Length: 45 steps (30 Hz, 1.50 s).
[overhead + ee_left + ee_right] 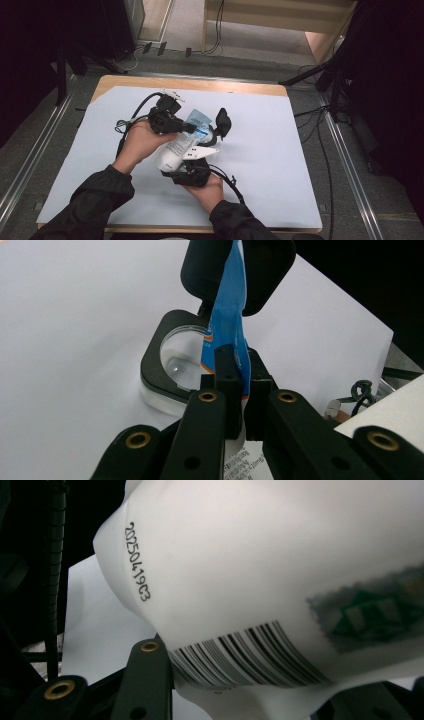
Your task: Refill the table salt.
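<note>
A soft white tube point(177, 145) with a blue flat end is held above the table between both grippers. In the left gripper view, my left gripper point(239, 370) is shut on the blue crimped end of the tube point(227, 305), with its jaws pressed together on it. In the high view the left gripper point(186, 128) comes in from the left and the right gripper point(172, 167) from below. The right gripper point(250, 700) is shut on the tube's white body point(280, 570) near the barcode, and the tube bulges between its jaws.
A black holder with a round clear window point(172, 360) lies on the white sheet point(270, 150) just beyond the tube, and its black upright part point(221, 122) stands to the right of the left gripper. Cables trail from both grippers.
</note>
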Tool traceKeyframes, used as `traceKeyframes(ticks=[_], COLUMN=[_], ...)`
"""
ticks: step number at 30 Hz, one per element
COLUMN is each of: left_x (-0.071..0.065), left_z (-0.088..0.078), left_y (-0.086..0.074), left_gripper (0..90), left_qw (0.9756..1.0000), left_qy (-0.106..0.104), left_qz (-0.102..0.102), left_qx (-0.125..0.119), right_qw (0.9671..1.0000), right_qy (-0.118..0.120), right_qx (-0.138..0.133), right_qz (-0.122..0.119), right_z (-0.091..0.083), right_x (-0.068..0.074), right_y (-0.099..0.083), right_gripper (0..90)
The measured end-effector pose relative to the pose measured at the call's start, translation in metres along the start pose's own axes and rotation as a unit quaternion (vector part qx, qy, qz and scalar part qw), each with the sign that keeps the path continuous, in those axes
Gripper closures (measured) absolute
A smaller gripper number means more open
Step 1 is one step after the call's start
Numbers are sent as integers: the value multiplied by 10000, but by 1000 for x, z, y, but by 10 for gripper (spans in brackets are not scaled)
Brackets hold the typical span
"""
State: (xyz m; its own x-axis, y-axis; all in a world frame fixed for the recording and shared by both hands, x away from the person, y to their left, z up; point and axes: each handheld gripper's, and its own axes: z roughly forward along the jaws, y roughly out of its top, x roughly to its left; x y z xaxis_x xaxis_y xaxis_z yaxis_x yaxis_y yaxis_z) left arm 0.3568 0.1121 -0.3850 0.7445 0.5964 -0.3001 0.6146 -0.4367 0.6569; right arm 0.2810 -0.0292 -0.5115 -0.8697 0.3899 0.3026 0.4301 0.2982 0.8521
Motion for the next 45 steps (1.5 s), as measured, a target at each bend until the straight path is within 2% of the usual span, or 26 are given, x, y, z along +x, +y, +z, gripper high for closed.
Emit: traceKeyframes(ticks=[5, 10, 14, 19, 27, 40, 45], left_x=[2, 6, 8, 13, 20, 22, 22], left_z=[5, 9, 10, 11, 14, 15, 16], left_y=[1, 3, 4, 4, 7, 11, 14], left_gripper=[893, 875, 865, 843, 881, 900, 900], left_qw=[10000, 9999, 9999, 9998, 9997, 9998, 9996], left_qy=[-59, -85, -146, -147, -154, -37, 96], left_qz=[-14, -29, -77, -72, -159, -177, -189], left_qx=[15, 77, -3, 55, 73, 113, 196], right_qw=[9999, 9992, 9989, 9982, 9980, 9970, 9967], right_qy=[65, 282, 331, 461, 503, 642, 686], right_qx=[-12, -70, -116, -119, -116, -148, -150], right_qz=[105, 285, 307, 370, 360, 416, 398], right_z=[0, 0, -1, -2, -2, -3, -4], right_x=[-1, -2, -3, -4, -4, -7, -7], right_y=[0, 0, 1, 1, 0, 1, 1], right_gripper=[621, 627, 629, 632, 637, 654, 660])
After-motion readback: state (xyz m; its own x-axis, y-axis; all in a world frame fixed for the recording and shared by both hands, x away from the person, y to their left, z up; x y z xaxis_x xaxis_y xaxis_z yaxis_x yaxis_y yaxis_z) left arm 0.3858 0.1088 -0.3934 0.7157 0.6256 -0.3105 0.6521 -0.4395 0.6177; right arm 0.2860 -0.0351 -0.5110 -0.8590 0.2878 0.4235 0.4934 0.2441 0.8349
